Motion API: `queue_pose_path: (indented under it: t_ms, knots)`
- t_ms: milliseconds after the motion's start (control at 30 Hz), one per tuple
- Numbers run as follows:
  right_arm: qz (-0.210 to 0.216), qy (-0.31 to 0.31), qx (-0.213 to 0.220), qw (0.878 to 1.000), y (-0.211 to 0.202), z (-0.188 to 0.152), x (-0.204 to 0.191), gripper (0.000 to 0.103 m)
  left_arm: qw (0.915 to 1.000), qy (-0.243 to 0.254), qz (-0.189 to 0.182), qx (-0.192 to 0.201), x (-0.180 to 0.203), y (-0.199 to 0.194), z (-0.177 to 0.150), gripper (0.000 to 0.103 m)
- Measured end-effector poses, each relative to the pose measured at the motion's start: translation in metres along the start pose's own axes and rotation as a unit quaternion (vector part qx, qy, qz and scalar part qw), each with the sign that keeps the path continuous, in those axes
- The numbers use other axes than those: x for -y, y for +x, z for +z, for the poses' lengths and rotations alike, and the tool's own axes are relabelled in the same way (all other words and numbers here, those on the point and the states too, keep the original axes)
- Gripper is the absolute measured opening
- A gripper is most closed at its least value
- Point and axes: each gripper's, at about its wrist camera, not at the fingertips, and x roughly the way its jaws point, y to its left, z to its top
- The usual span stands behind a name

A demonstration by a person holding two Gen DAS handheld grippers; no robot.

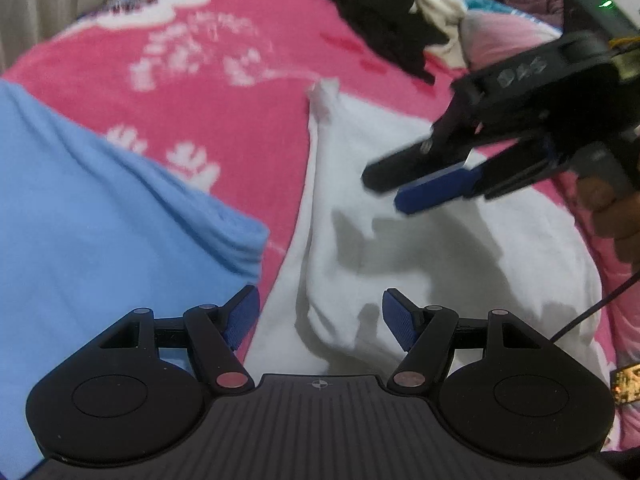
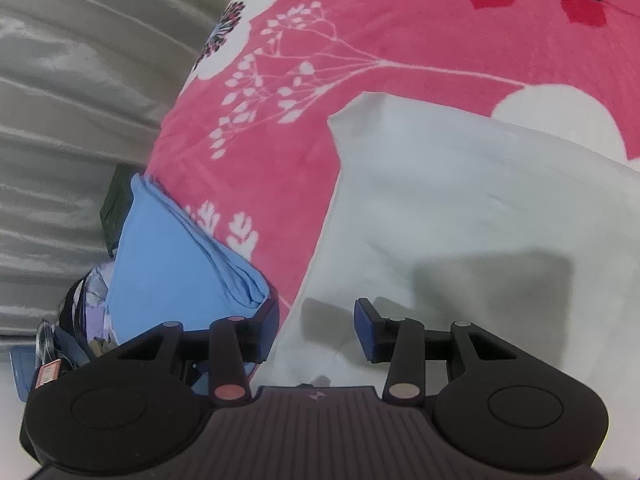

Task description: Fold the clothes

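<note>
**A:** What lies under you?

**B:** A bed under a pink floral blanket (image 1: 224, 92), with white flowers and sprigs printed on it. It fills most of both my views. In the right wrist view a grey curtain (image 2: 68, 92) hangs beyond its left edge.

**A:** And the clothes?

**B:** A white garment (image 1: 460, 248) lies spread on the blanket right in front of me, wrinkled, one corner pointing away toward the far side. Left of it, with a strip of pink between them, sits a folded light blue garment (image 1: 100, 220), its stacked edges facing the white one. At the far end of the bed is a heap of black and cream clothes (image 1: 400, 12).

**A:** Your left tool?

**B:** My left tool (image 1: 318, 322) hangs over the near left edge of the white garment, its jaws wide apart with nothing between them.

**A:** The right one?

**B:** My right tool (image 1: 404, 188) hovers above the middle of the white garment, angled down, my hand (image 1: 616, 216) on its handle. Its jaws stand partly apart and grip nothing; the cloth shows beneath the gap, and the tool's shadow falls on it.
</note>
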Motion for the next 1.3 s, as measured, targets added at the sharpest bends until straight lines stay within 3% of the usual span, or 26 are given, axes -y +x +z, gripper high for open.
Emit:
queue_pose_path:
  t_ms: [133,233,333,500,600,900,1000,1167,1300]
  knots:
    - [0.003,0.008,0.006,1.000,-0.002,0.003,0.002,0.045,1.0000,-0.006,0.001,-0.007,-0.001,0.000,-0.002,0.068]
    - [0.005,0.020,0.003,1.000,0.000,0.007,0.003,0.045,0.9999,-0.008,0.005,-0.011,-0.001,-0.001,-0.004,0.061]
    - [0.000,0.026,-0.004,1.000,0.009,0.012,0.001,0.045,0.9998,-0.003,0.016,-0.013,0.000,-0.004,-0.008,0.044]
    - [-0.013,0.026,-0.022,0.999,0.028,0.019,-0.010,0.046,1.0000,0.002,-0.003,-0.006,0.002,-0.009,-0.014,0.013]
    - [-0.035,0.020,-0.031,0.999,0.037,0.020,-0.017,0.050,0.9999,0.007,-0.010,0.012,0.006,-0.014,-0.018,0.004]
    - [-0.084,-0.029,-0.044,0.995,0.057,0.015,-0.032,0.049,0.9956,0.055,-0.049,0.058,0.030,-0.032,-0.028,0.001]
    - [-0.101,-0.055,-0.040,0.992,0.056,0.011,-0.034,0.036,0.9943,0.062,-0.062,0.061,0.035,-0.033,-0.028,0.001]
    - [-0.104,-0.068,-0.027,0.992,0.047,0.006,-0.026,0.005,0.9929,0.062,-0.079,0.063,0.042,-0.034,-0.020,0.001]
    - [-0.071,-0.062,0.001,0.996,0.025,0.002,-0.014,0.002,0.9907,0.067,-0.096,0.070,0.050,-0.032,-0.015,0.001]
